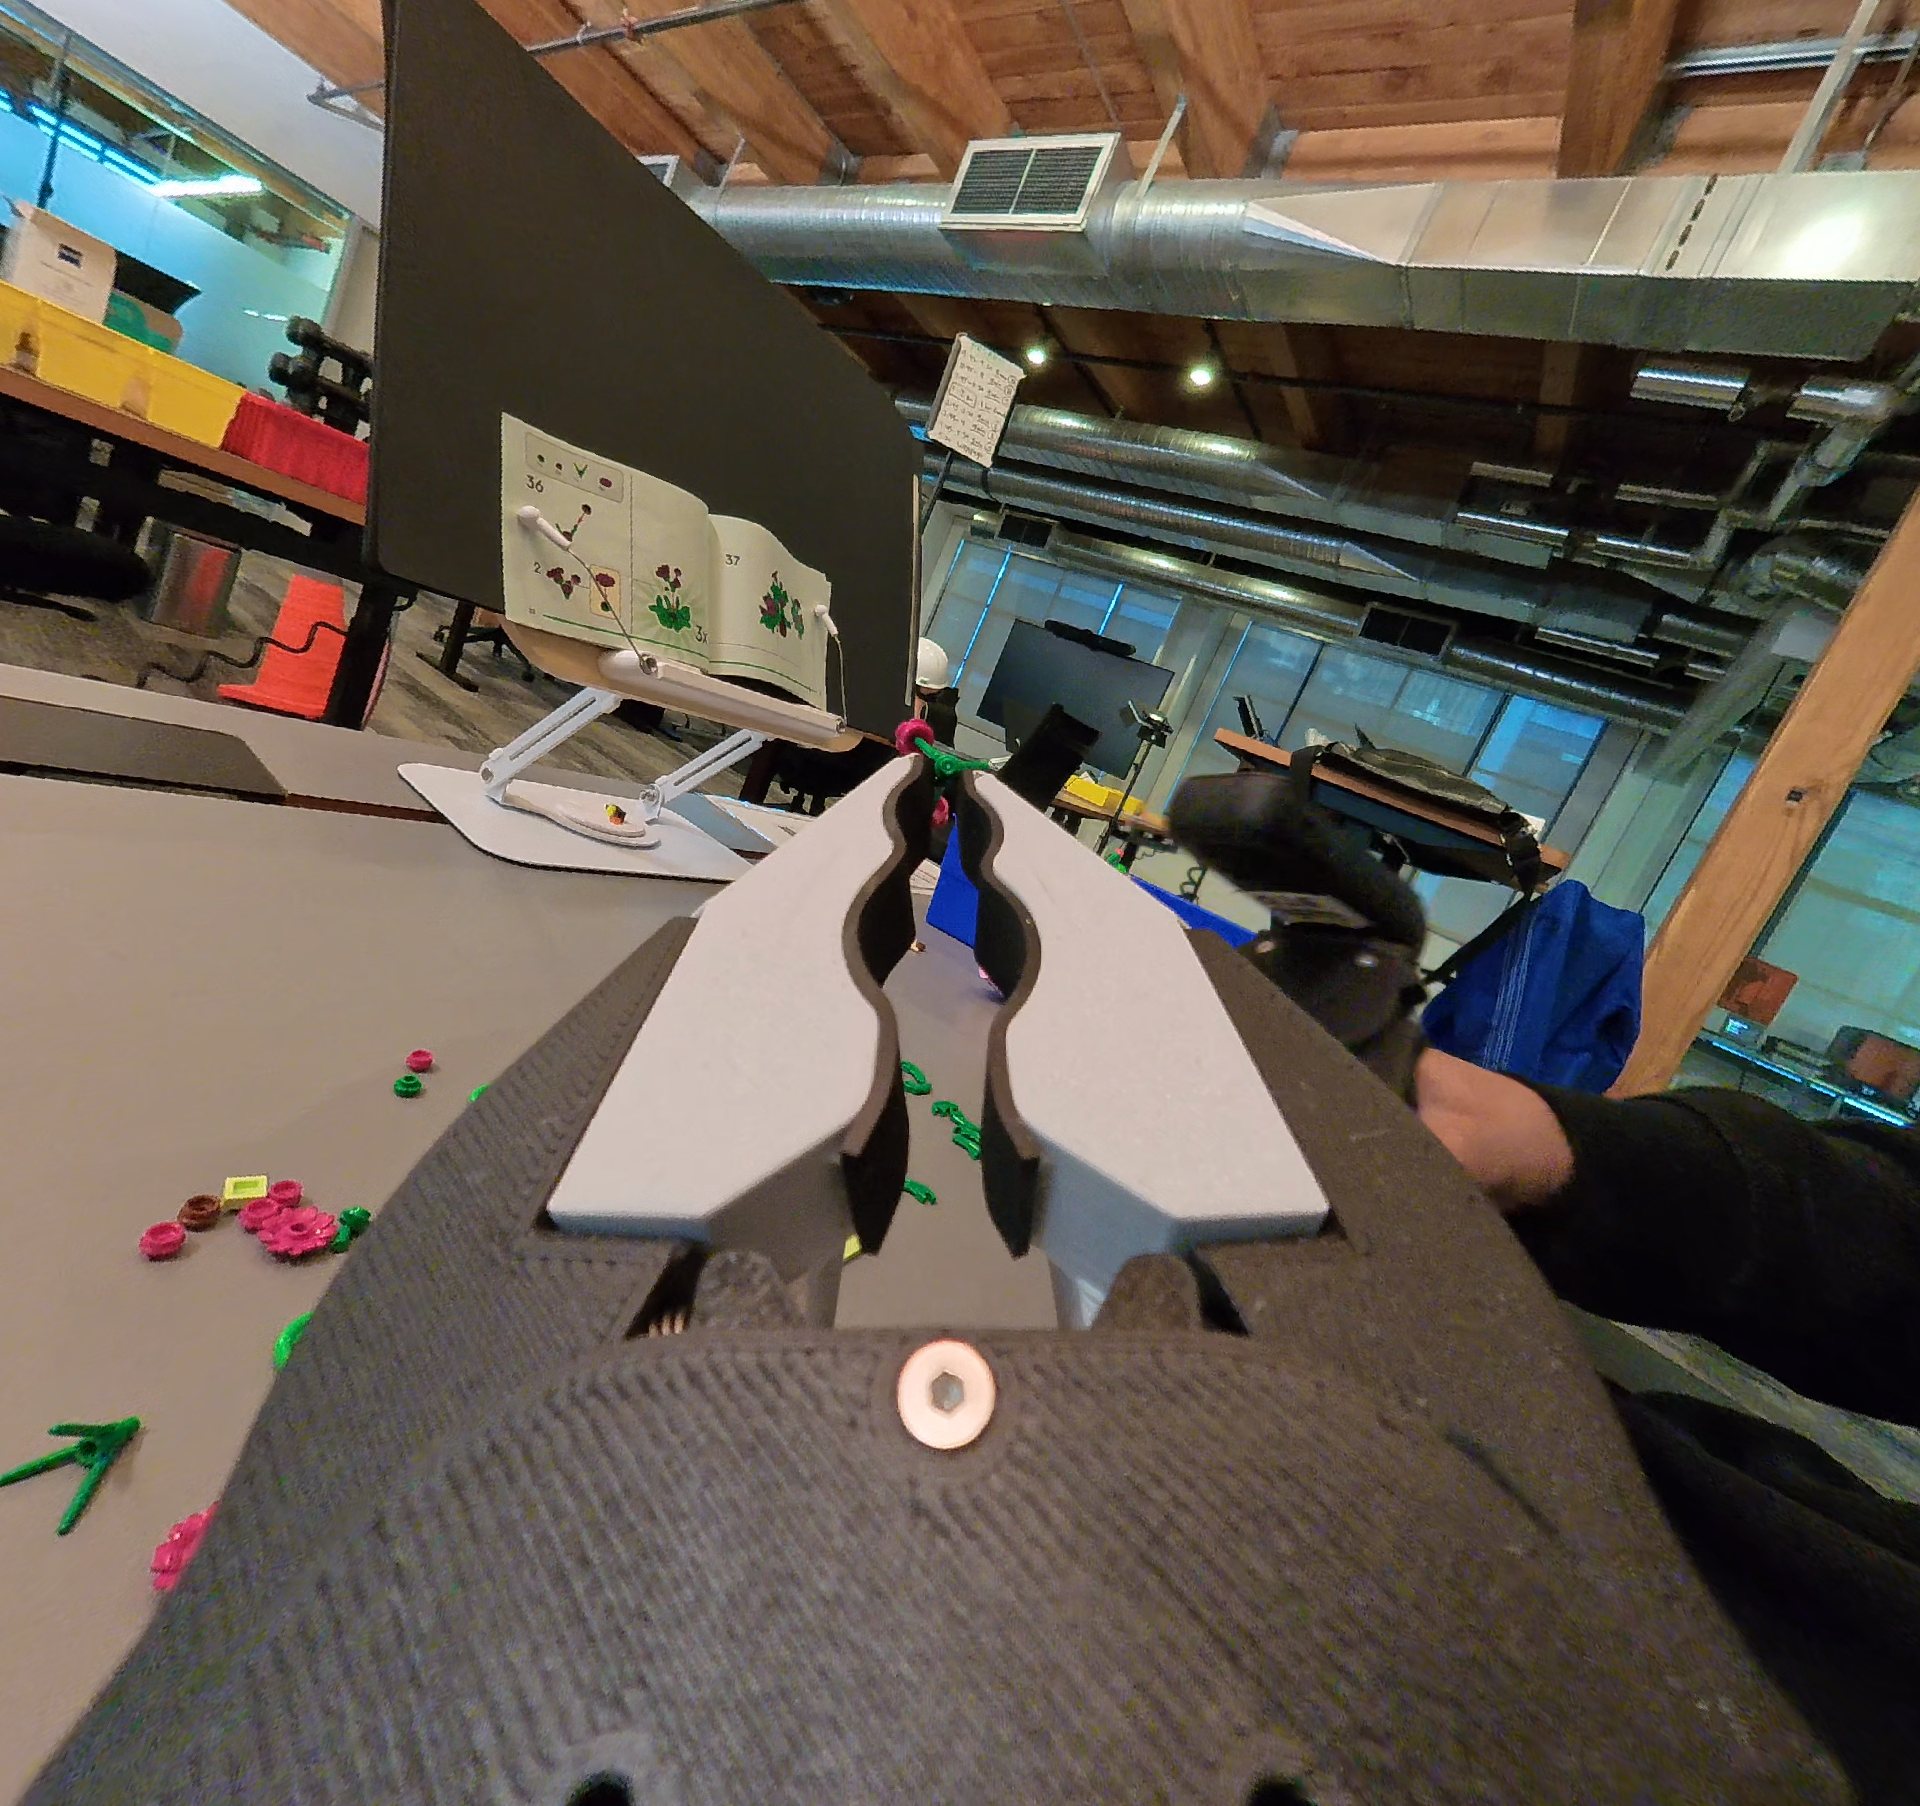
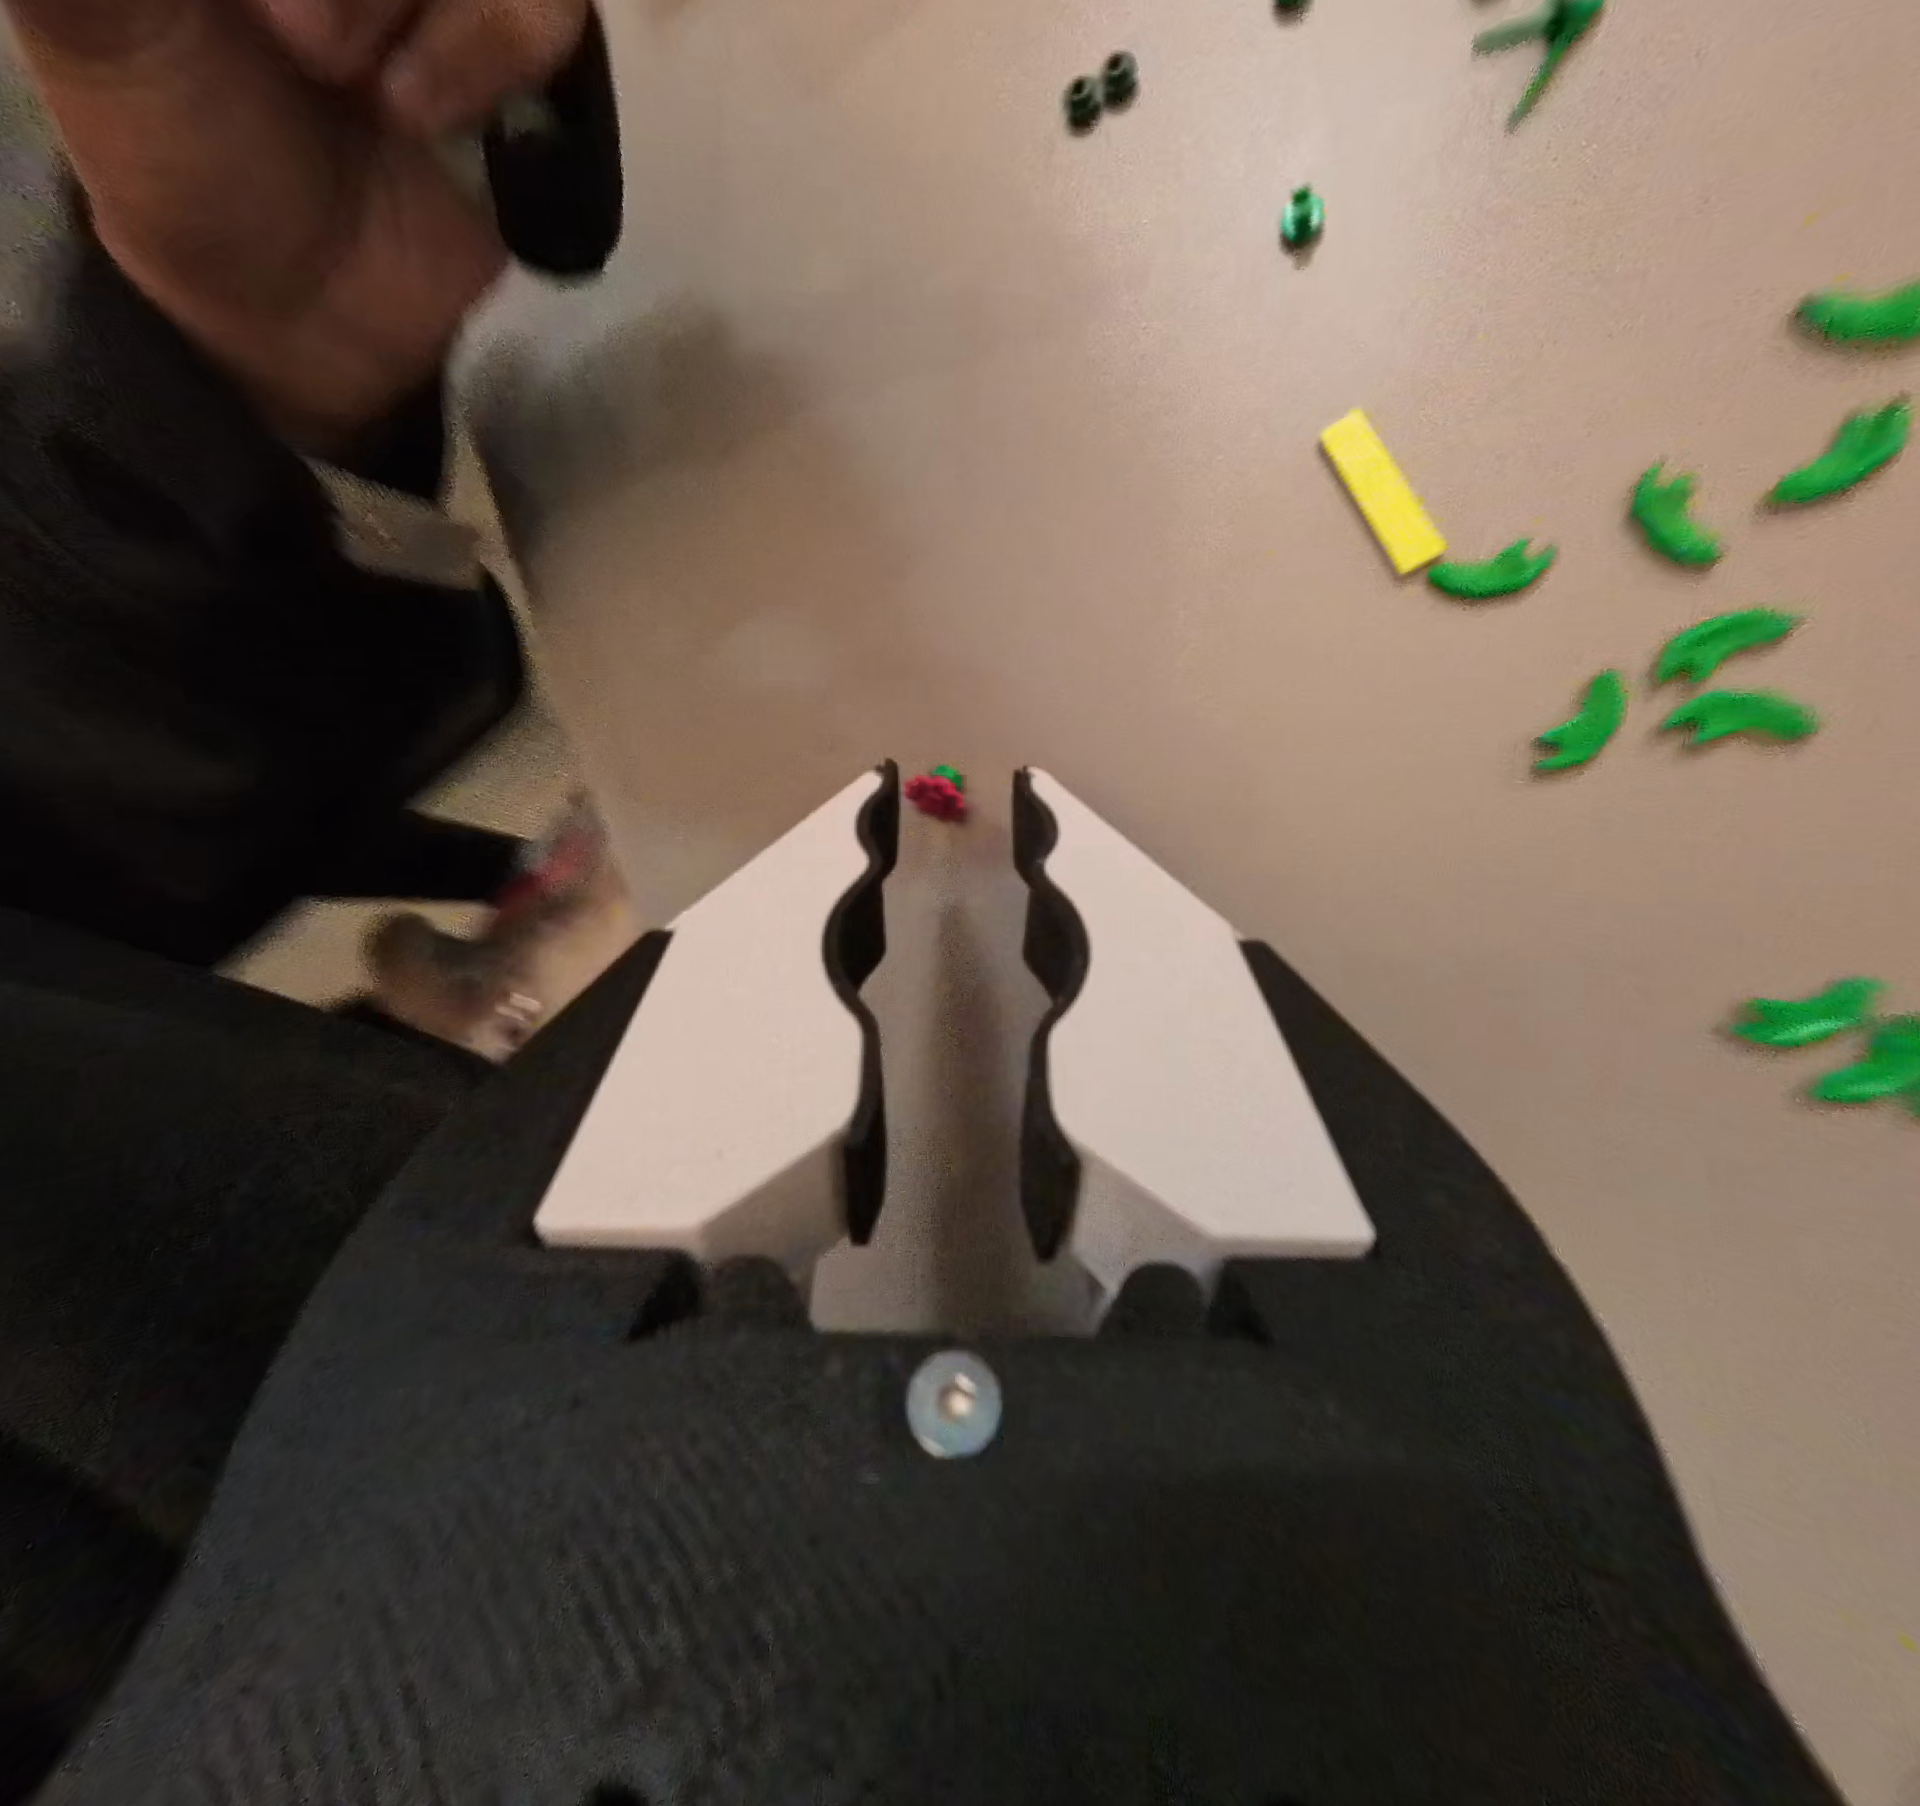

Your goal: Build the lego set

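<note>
My left gripper (image 1: 940,777) is shut on a green stem piece (image 1: 948,761) with a magenta flower (image 1: 910,735) on it, held up off the grey table (image 1: 312,946). My right gripper (image 2: 951,774) is open and empty, pointing down at the table (image 2: 1039,406). A small dark red flower with a green bit (image 2: 937,794) lies on the table between its fingertips. The open instruction booklet (image 1: 660,567) stands on a white stand behind.
Loose magenta flowers (image 1: 286,1226), a lime square plate (image 1: 245,1188) and a green stem (image 1: 78,1460) lie at the left. Several green leaves (image 2: 1725,644), a yellow tile (image 2: 1382,504) and green round studs (image 2: 1299,216) lie right of my right gripper. A hand (image 2: 291,94) is at upper left. Tip to tip, the grippers are about 20 cm apart.
</note>
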The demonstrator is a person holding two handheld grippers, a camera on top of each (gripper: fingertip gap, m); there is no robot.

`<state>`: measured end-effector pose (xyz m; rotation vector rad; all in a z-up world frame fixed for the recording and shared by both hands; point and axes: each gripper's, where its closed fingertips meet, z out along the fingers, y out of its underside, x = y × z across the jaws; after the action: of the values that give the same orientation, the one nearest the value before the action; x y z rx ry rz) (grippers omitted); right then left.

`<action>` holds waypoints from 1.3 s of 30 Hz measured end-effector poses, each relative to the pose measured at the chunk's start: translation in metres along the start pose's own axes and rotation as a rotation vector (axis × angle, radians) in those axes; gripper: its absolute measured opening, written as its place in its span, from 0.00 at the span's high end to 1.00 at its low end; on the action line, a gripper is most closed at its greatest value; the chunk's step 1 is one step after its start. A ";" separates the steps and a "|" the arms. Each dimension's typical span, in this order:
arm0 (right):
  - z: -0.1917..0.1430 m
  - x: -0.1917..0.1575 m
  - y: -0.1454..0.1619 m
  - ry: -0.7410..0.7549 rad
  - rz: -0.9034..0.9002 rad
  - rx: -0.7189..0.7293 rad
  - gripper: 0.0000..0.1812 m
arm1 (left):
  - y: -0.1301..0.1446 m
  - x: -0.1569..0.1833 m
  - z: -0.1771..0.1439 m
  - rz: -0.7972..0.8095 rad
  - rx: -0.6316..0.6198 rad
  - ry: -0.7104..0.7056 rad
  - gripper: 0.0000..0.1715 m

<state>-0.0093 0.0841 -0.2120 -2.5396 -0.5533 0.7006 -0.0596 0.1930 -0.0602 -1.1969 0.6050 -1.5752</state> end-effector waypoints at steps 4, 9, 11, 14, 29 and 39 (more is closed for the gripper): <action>-0.002 0.006 0.013 0.285 -0.462 -0.095 0.96 | 0.001 0.000 0.001 -0.003 0.000 0.003 0.99; 0.012 -0.014 0.017 0.297 -0.605 -0.058 1.00 | 0.002 0.001 0.001 0.001 -0.006 0.003 0.99; 0.015 -0.014 0.017 0.289 -0.571 -0.053 1.00 | 0.002 0.001 0.002 0.000 -0.007 0.004 0.99; 0.015 -0.008 0.014 0.302 -0.561 -0.048 1.00 | 0.002 0.002 0.002 0.001 -0.008 0.004 0.99; 0.012 -0.007 -0.003 0.262 -0.551 -0.064 0.91 | 0.001 0.000 0.000 -0.009 0.002 0.006 0.99; 0.017 -0.001 0.004 0.159 -0.612 -0.273 0.88 | 0.002 0.001 0.001 -0.005 -0.006 0.005 0.99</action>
<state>-0.0190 0.0857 -0.2266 -2.4187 -1.3606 0.2074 -0.0581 0.1917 -0.0611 -1.2002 0.6105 -1.5814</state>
